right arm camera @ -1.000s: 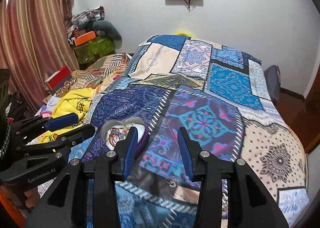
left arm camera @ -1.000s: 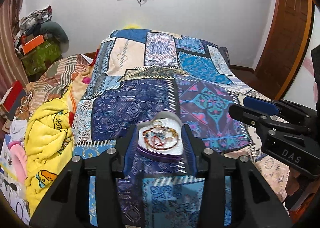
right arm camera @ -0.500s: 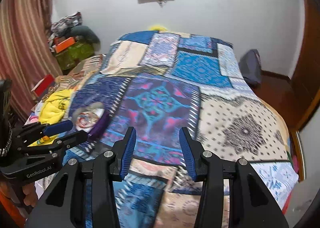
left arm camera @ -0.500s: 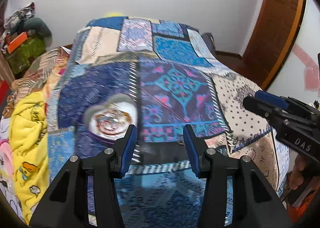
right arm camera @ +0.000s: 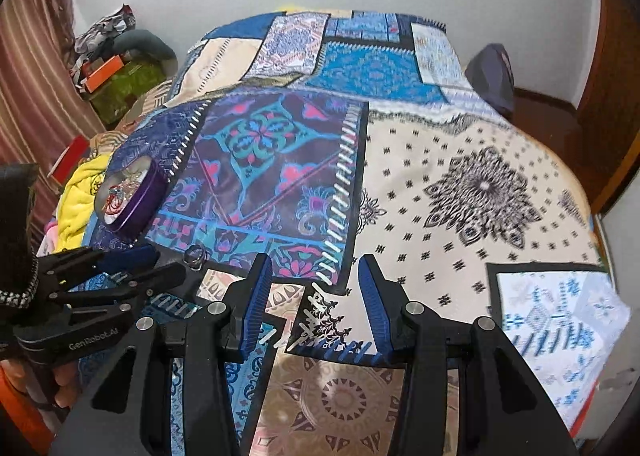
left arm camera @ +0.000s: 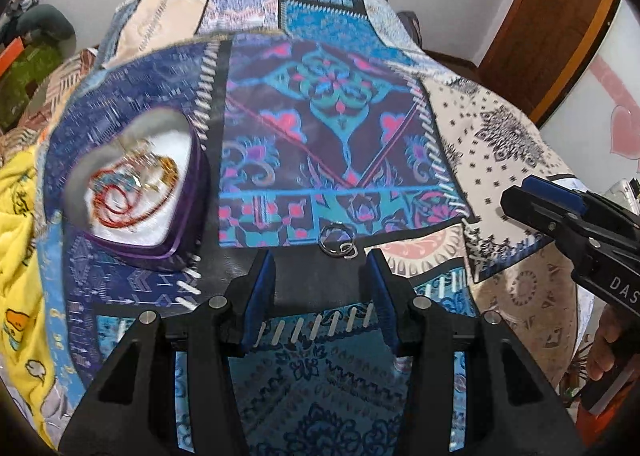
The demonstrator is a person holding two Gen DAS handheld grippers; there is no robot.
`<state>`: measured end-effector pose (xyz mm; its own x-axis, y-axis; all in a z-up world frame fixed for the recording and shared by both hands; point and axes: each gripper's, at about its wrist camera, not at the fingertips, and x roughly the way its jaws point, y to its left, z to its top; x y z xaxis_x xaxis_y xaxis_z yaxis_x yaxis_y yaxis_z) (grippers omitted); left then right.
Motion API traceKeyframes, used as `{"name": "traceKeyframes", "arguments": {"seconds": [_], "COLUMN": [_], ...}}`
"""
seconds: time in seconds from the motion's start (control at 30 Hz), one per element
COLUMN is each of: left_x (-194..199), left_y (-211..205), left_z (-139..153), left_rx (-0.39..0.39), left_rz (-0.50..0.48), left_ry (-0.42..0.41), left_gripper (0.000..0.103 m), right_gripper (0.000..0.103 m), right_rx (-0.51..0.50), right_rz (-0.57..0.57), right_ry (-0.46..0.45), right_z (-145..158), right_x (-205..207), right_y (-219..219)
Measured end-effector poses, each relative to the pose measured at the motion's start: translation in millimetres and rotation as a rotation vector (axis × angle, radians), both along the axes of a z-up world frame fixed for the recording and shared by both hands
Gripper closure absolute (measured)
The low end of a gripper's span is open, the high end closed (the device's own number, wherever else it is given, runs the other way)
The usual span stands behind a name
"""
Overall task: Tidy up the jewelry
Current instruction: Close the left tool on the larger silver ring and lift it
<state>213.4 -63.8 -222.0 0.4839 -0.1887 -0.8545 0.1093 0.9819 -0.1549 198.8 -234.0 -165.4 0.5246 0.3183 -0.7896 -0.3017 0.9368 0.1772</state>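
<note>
Patchwork bedspread holds rings, seemingly linked

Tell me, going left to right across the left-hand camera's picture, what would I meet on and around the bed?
Yellow blanket → heart-shaped purple jewelry box → small metal rings lying on the quilt just ahead of the open left gripper → the right gripper → wooden door.

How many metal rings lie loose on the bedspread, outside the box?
2. A larger ring lies just ahead of the open left gripper; a smaller ring touches its right side. More may be hidden among the jewelry in the box.
</note>
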Motion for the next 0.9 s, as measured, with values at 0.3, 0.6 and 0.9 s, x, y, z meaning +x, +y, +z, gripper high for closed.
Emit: {"name": "traceKeyframes", "arguments": {"seconds": [0.3, 0.6, 0.9], "left_x": [13, 14, -5], "left_y": [-17, -19, 39], "left_z": [-8, -2, 35], "left_rx": [0.065, 0.056, -0.003], "left_rz": [-0.067, -0.084, 0.044], "left_ry": [-0.04, -0.085, -0.151], "left_gripper": [0.071, 0.082, 0.082], "right_gripper": [0.062, 0.062, 0.062], "right_rx": [0.016, 0.016, 0.027], "right_rz": [0.01, 0.019, 0.024], "right_ry": [0.036, 0.029, 0.017], "right_z": [-14, -11, -2], "right_x": [9, 12, 11], "right_y": [4, 9, 19]}}
